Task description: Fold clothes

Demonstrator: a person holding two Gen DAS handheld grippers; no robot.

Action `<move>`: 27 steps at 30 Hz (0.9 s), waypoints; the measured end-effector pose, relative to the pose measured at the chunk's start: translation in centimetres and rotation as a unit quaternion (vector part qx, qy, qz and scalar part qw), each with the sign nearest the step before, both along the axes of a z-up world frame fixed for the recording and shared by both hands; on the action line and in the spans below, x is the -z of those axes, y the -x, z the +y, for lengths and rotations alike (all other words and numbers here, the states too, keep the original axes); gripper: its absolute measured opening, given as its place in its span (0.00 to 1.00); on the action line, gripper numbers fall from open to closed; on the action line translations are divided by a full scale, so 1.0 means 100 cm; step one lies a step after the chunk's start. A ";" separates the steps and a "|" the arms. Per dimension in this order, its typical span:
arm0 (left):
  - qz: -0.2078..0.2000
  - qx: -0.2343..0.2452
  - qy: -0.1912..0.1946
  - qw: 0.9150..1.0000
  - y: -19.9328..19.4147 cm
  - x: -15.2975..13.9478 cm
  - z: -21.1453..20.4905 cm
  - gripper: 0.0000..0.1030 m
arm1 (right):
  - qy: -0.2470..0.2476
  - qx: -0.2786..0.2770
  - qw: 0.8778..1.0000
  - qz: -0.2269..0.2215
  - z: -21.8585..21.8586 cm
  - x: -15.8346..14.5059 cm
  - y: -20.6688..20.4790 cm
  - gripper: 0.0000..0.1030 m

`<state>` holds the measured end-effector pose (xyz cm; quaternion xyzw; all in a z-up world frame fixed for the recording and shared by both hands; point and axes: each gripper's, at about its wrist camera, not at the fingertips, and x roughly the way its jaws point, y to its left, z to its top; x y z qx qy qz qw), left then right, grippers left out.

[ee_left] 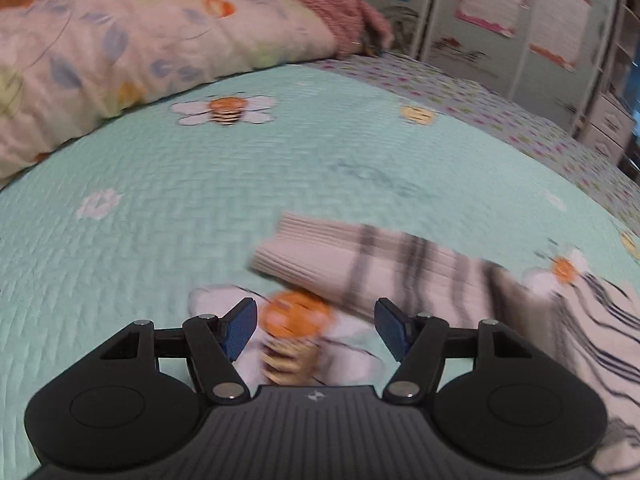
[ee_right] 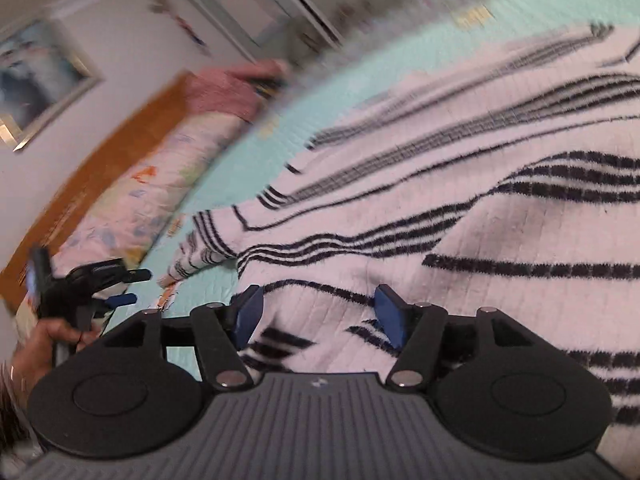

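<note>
The sweater (ee_right: 460,208) lay spread on the bed (ee_left: 240,200), filling the right and centre of the right wrist view. In the left wrist view only part of it showed, lower right: a ribbed edge piece, prob. a cuff or hem, plus striped cloth trailing off to the right edge.

Progress: the body looked opened out, w/ some rumples and the stripes bending where the cloth buckled. One part near centre-left of the right view seemed to lie over another, but blur made it hard to say if that was a proper fold or just a wrinkle. No neat folded stack was visible. So judged: folding not finished; most of it appeared left to do.

Left gripper (ee_left: 316,328) was spread wide w/ nothing between the blue pads, hovering over a printed bee at bottom centre, just beside the ribbed edge. Right gripper (ee_right: 318,316) was likewise spread and empty, over the sweater's near part; whether it touched the cloth couldn't be told.

Materials: sweater was a fuzzy knit, white/pale pink w/ dark thin stripes in groups, vertical ribbing. Bed cover was mint-green quilted cotton w/ bee and flower prints. A floral pillow (ee_left: 140,48) sat upper left, soft and bulging, w/ a pink knit thing (ee_left: 340,4) behind it.
</note>
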<state>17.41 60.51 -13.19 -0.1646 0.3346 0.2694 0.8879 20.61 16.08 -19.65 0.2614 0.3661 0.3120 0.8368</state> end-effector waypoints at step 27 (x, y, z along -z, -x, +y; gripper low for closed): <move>0.015 0.151 0.034 0.988 -0.070 0.033 0.066 0.26 | -0.089 0.001 0.996 -0.021 -0.016 0.022 -0.021 0.61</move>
